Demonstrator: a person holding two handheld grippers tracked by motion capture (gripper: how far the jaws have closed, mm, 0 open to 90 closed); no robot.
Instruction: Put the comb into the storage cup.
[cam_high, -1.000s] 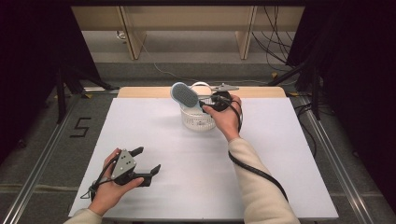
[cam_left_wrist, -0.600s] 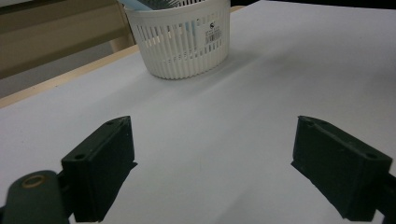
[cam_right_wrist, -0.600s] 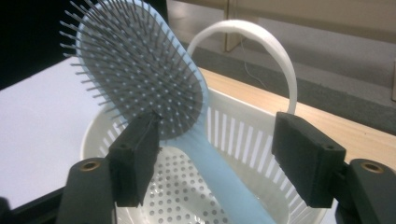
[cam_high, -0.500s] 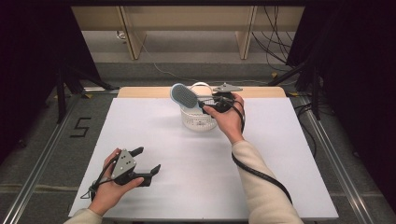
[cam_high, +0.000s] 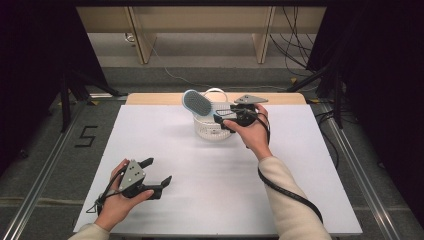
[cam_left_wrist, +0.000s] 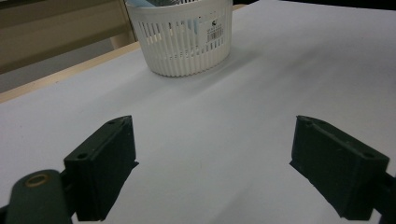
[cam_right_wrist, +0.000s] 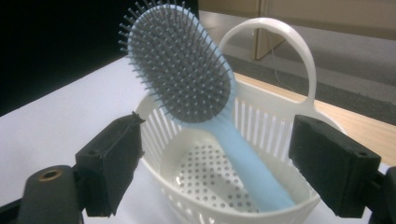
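- High view: we look forward and down from above the person's side of the white table (cam_high: 165, 145); forearms enter at the bottom, floor and shelving beyond.
- Left gripper view: we sit low over the table, facing the white basket (cam_left_wrist: 180, 39) from well back.
- Right gripper view: we're right up at the basket rim (cam_right_wrist: 224, 205), blue hairbrush (cam_right_wrist: 187, 74) close ahead.
- Shared by all three: the basket (cam_high: 212, 125) and the table around it.
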